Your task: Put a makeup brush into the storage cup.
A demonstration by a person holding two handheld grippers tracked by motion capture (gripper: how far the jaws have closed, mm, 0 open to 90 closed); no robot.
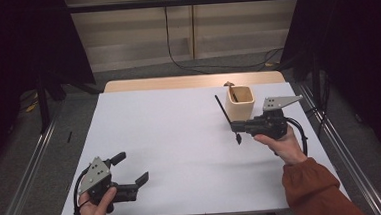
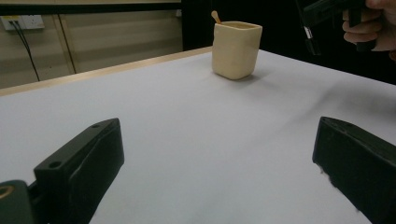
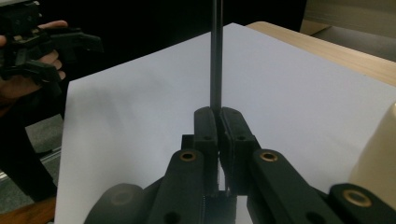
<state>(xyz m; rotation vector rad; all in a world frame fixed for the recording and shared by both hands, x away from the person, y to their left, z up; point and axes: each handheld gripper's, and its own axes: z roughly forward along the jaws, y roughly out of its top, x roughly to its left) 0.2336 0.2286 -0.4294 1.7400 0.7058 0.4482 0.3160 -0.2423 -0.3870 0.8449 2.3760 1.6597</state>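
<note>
One thin black stick [image 3: 215, 56] was clamped upright in my right gripper [image 1: 236, 127]; my left gripper [image 1: 132, 172] sat with its jaws apart, holding nothing.
Risk: the stick could have pivoted in so narrow a pinch, or struck the rim of the cream cup [image 1: 240, 102] just beyond. Open table [image 1: 170, 139] lay between the grippers; the right edge was near.
</note>
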